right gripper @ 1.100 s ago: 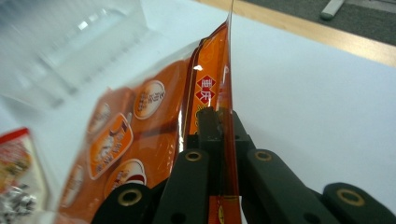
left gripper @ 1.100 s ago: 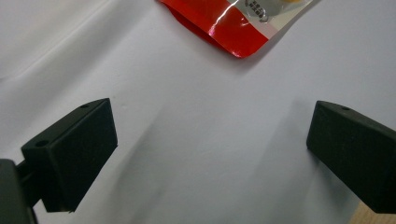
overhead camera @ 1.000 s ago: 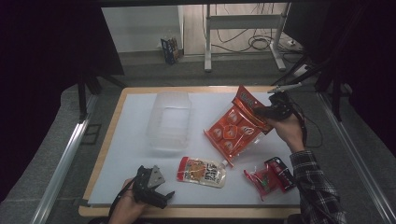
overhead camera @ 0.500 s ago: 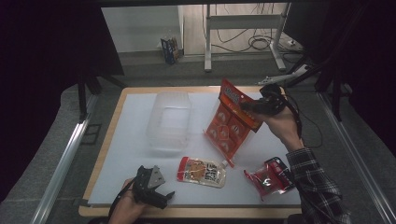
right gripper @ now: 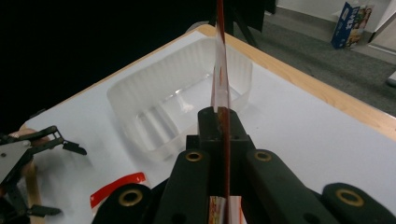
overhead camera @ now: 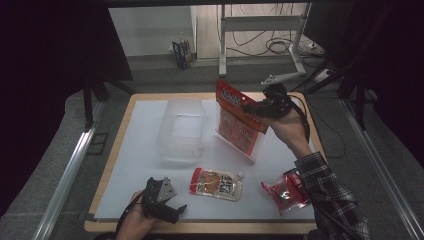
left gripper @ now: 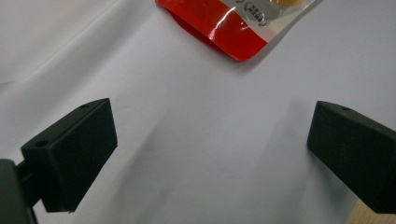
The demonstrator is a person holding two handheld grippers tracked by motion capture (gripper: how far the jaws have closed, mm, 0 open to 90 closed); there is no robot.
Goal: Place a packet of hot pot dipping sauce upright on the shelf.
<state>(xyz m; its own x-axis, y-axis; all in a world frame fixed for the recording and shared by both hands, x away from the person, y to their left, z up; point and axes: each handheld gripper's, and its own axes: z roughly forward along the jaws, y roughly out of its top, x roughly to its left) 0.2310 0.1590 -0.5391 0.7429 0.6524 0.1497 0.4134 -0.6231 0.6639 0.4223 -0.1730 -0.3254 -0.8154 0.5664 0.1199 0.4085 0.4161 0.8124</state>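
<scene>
Light, floppy red-and-orange printed plastic snack bag (overhead camera: 241, 126), hanging upper centre-right in the high view beside the clear ribbed plastic tub (overhead camera: 181, 128), pinched at its top edge by the clamped right gripper (overhead camera: 256, 110); likely slippery, best gripped along that seam; left gripper (left gripper: 210, 154) wide open, empty.

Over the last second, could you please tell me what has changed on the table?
The right hand-held gripper, shut on the large orange snack bag, has lifted it from lying flat to hanging upright and carried it toward the clear plastic container; its lower edge looks at or just above the table. The left hand-held gripper, open, stayed at the near edge. The small pouch and red packet have not moved.
</scene>
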